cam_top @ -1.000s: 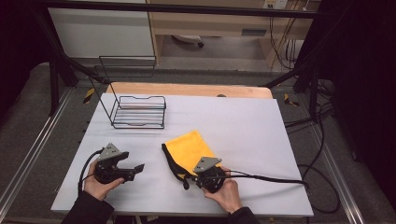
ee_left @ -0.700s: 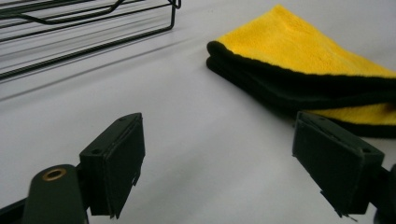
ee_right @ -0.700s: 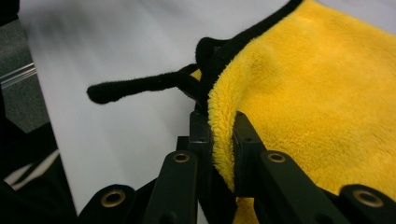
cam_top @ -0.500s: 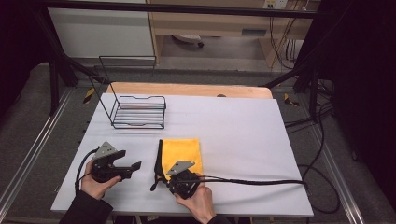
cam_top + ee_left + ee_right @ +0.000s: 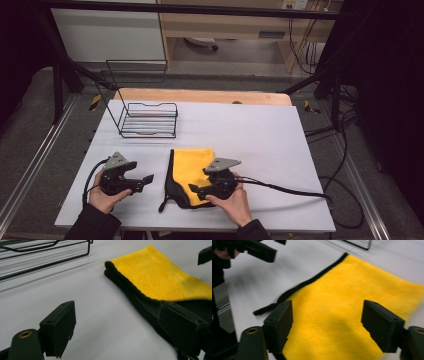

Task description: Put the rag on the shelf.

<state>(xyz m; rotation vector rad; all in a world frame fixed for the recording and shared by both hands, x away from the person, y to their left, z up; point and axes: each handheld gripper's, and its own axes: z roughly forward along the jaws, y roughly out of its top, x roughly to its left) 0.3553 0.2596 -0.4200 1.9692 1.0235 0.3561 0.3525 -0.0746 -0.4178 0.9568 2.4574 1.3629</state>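
table (image 5: 280, 140): white top, wooden strip along far edge
cloth (image 5: 196, 165): yellow with black underside/edge, lies flat on table near the front edge, folded; a black strip trails off its front-left corner
cloth, left gripper view (image 5: 160, 277): folded edge faces camera, black layer under yellow
wire rack (image 5: 149, 120): black, far left of table, well apart from cloth
left gripper (image 5: 148, 178): held low over table left of cloth, near its black edge, jaws pointing right toward it; jaws apart, nothing between them
right gripper (image 5: 194, 190): over front part of cloth, jaws pointing left; jaws wide apart with yellow cloth below, touching or not: cannot tell
left hand (image 5: 105, 192): wraps gripper body
right hand (image 5: 231, 202): same, cable runs off right
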